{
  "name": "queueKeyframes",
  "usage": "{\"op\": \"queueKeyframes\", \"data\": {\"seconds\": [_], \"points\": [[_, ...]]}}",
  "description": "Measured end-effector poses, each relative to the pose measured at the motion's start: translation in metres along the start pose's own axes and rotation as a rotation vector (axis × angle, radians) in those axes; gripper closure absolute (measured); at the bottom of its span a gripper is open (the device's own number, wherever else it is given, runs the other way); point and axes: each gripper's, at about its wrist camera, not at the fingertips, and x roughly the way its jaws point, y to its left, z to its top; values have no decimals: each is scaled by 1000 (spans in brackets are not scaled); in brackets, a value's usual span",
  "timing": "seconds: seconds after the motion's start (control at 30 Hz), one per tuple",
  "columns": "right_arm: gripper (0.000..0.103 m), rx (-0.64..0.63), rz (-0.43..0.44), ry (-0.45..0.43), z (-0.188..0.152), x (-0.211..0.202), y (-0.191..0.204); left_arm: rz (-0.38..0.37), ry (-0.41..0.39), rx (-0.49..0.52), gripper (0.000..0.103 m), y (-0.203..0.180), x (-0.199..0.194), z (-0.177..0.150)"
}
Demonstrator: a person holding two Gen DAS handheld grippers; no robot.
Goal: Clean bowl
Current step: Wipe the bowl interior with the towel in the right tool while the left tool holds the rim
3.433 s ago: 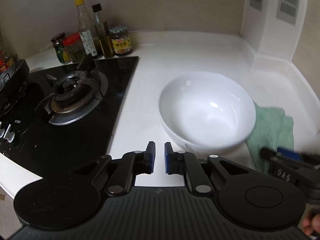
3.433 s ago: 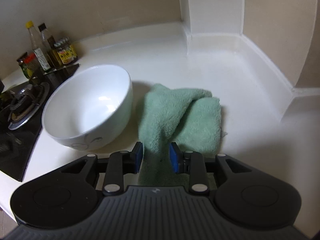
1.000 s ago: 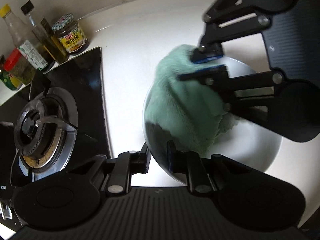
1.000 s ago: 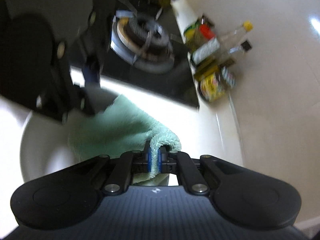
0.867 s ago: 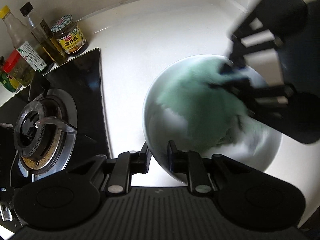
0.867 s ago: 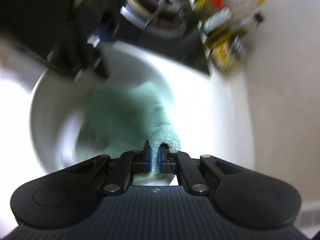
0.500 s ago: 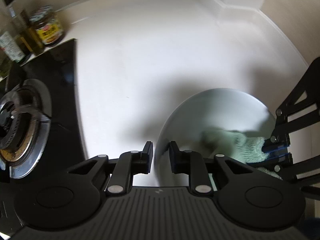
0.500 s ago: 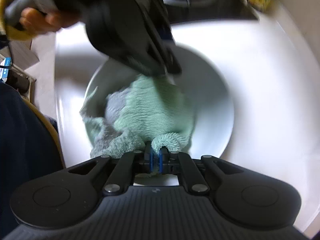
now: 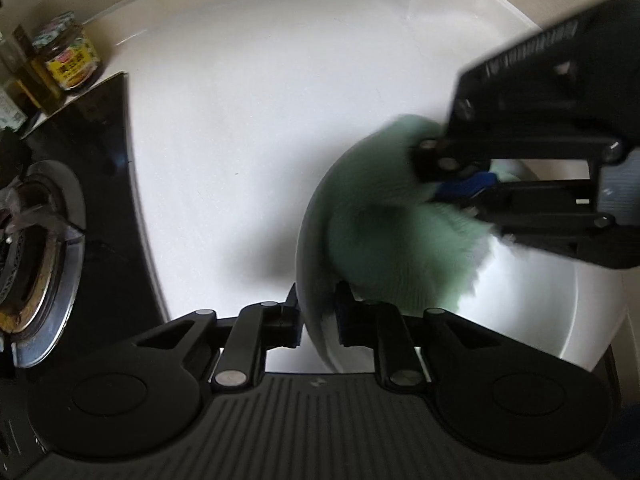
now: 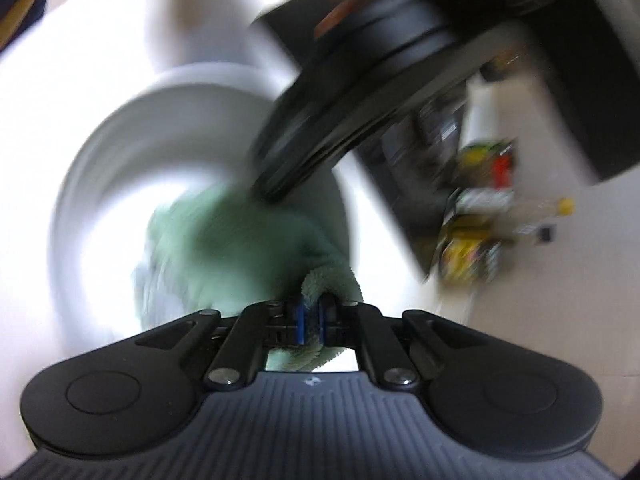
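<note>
Left wrist view. My left gripper point(image 9: 318, 316) sits at lower centre, its two fingers nearly closed on the near wall of the white bowl point(image 9: 532, 312), one finger outside the rim and one inside. The bowl fills the lower right of the frame and stands on the white counter point(image 9: 260, 112). Inside it lies a green cloth point(image 9: 396, 240), blurred, spread over the bowl's left half and reaching up to its far rim. My right gripper point(image 9: 464, 190) enters from the upper right, black with blue pads, closed on the cloth's upper edge. At the left edge: a black hob point(image 9: 108, 184) with one gas burner point(image 9: 32, 240). In the upper left corner, a yellow-labelled jar point(image 9: 68, 58) stands beside a dark oil bottle point(image 9: 30, 76), just behind the hob.

Right wrist view. Heavily blurred. My right gripper point(image 10: 311, 322) is at lower centre, its blue pads pressed together on a fold of the green cloth point(image 10: 240, 248). The cloth bunches in the middle of the frame, inside the white bowl point(image 10: 100, 160), which takes up the left and centre. The black body of my left gripper crosses the upper right, its tip at the bowl's far rim; I cannot tell its opening here. Bottles and jars point(image 10: 480, 232) smear at right.
</note>
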Motion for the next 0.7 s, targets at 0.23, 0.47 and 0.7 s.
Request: {"op": "queueKeyframes", "data": {"seconds": [0.23,0.47,0.7], "points": [[98,768,506,195,-7,2,-63,17,-26,-122,80,1,-3,-7],[98,643,581,11,-6,-14,-51,24,40,183,82,-15,-12,22],[99,556,439,-35,-13,-28,-53,-68,146,657,83,-41,6,64]]}}
